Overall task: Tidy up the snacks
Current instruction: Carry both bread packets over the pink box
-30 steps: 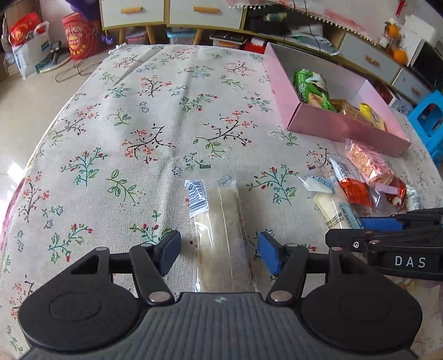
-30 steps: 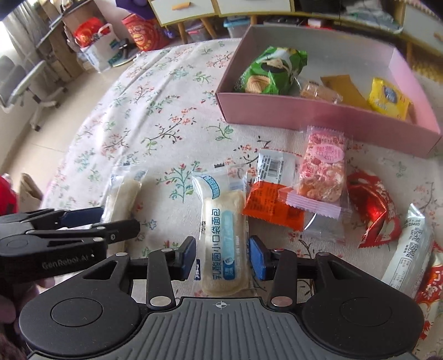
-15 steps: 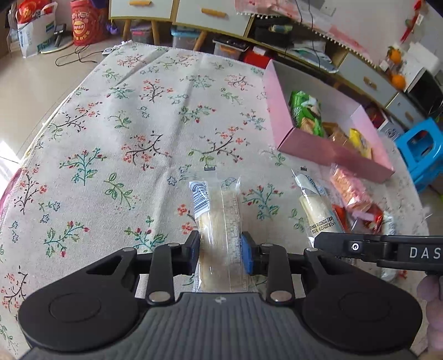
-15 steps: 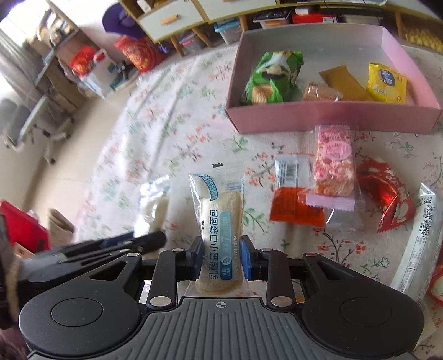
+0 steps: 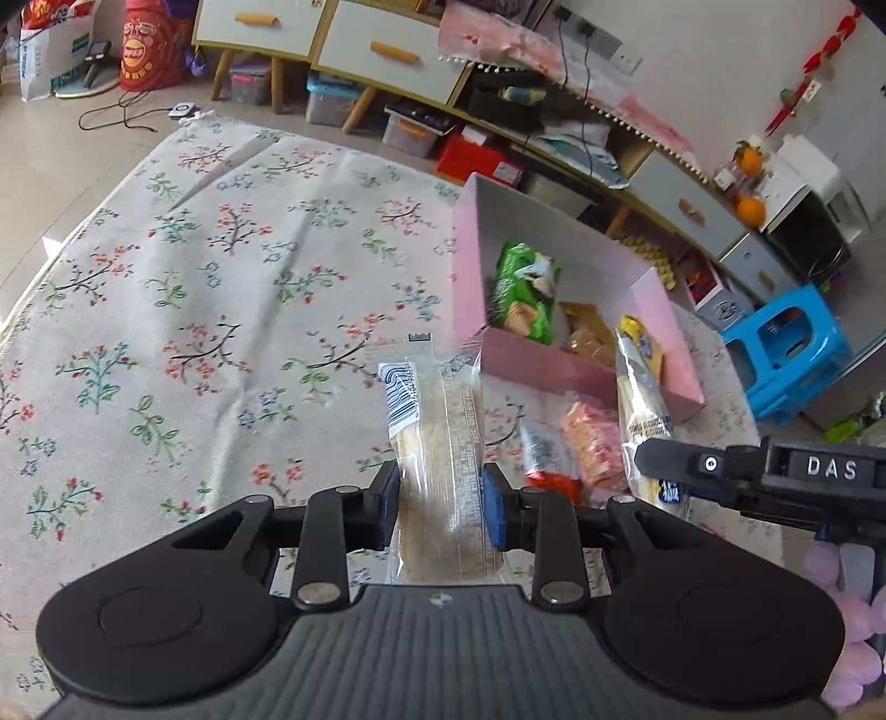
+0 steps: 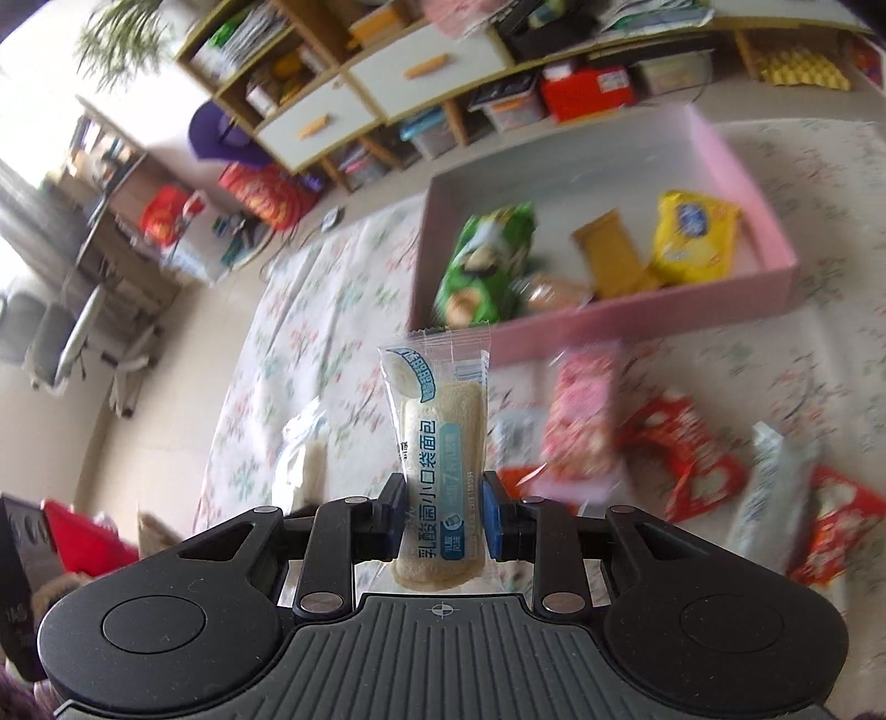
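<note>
My left gripper is shut on a clear-wrapped bread bar, held up off the floral tablecloth. My right gripper is shut on a bread packet with a blue label, also lifted; this packet shows in the left wrist view too. Ahead stands the open pink box, holding a green packet, a brown bar and a yellow packet. In the left wrist view the pink box lies ahead to the right.
Loose snacks lie in front of the box: a pink packet, red packets and a long white packet. Beyond the table stand drawer cabinets, a blue stool and an office chair.
Both grippers went from open around their bread packets to shut on them. Both then rose off the cloth with the packets, and the right one rolled and swung toward the box.
</note>
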A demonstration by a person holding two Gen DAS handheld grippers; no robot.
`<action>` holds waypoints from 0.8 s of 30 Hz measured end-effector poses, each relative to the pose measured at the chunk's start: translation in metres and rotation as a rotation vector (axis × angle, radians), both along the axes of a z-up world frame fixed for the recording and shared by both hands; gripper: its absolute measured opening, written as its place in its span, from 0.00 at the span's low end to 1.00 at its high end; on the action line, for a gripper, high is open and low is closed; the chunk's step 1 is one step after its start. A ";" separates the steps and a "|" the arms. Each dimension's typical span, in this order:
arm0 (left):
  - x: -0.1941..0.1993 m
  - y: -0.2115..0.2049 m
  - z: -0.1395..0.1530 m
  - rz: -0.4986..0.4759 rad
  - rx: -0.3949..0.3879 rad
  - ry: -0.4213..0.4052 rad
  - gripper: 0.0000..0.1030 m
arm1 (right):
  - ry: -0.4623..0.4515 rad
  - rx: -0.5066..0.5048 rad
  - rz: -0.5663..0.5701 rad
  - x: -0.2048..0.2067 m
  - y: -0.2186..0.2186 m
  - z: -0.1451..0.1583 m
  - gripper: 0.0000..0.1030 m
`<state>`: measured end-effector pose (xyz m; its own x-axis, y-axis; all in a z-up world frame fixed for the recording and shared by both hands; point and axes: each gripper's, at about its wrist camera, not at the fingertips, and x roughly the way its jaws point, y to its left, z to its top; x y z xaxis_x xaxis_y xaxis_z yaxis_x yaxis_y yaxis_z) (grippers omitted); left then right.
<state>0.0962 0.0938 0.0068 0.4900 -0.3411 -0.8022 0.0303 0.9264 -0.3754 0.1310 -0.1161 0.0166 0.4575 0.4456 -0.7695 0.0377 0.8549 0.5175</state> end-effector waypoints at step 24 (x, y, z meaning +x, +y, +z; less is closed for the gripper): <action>0.132 -0.109 -0.012 -0.195 0.023 -0.105 0.27 | -0.038 0.034 -0.259 0.100 -0.105 -0.027 0.27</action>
